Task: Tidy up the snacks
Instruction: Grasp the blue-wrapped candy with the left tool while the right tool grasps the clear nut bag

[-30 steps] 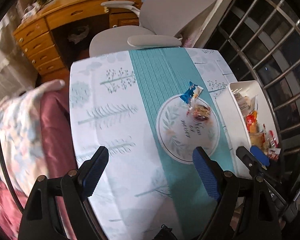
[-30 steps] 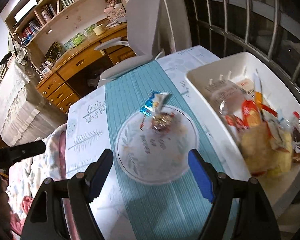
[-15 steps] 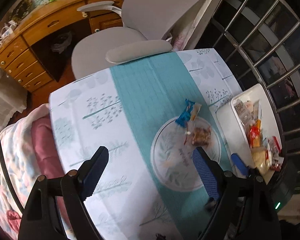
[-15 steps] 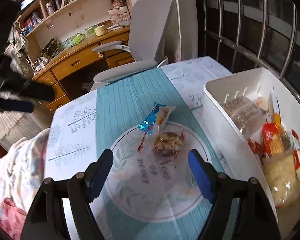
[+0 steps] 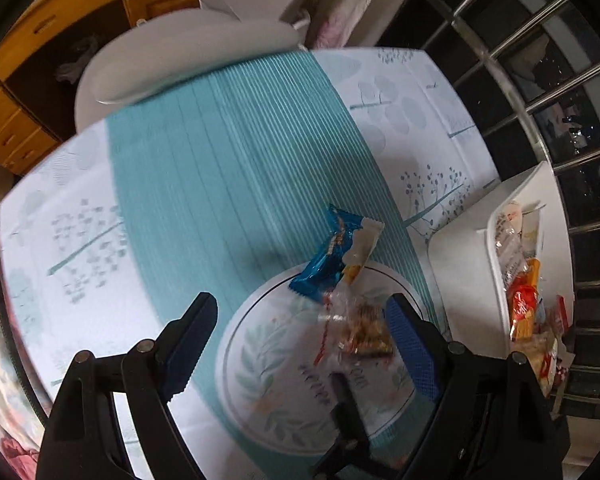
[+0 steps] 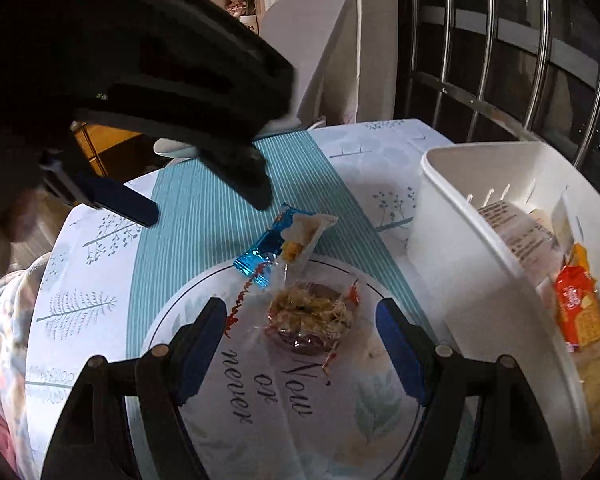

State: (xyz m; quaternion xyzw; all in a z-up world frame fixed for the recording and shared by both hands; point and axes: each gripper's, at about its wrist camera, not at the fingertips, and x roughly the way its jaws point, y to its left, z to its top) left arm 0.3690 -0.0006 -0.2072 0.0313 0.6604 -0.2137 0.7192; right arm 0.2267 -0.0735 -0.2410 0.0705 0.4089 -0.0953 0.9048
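Observation:
A blue snack wrapper [image 5: 324,256] [image 6: 266,246], a white-and-yellow packet [image 5: 360,246] [image 6: 306,232] and a clear bag of brown snack [image 5: 360,326] [image 6: 308,314] lie together on the table's round print. A white bin [image 5: 460,264] [image 6: 452,240] holding several snacks stands at the right. My left gripper [image 5: 300,328] is open and empty, just short of the clear bag; it also shows in the right wrist view [image 6: 192,204], above the table. My right gripper [image 6: 300,328] is open and empty, its fingers either side of the clear bag and a little short of it.
The table [image 5: 180,200] has a white and teal patterned cloth. A grey office chair [image 5: 188,52] stands at its far edge, with a wooden desk [image 5: 16,92] beyond. Metal window bars [image 6: 500,52] run along the right. A bed cover [image 6: 4,320] lies at the left.
Both grippers have moved down and closer to the loose snacks. The left gripper has swung right, over the snacks, into the right wrist view. Both stay open.

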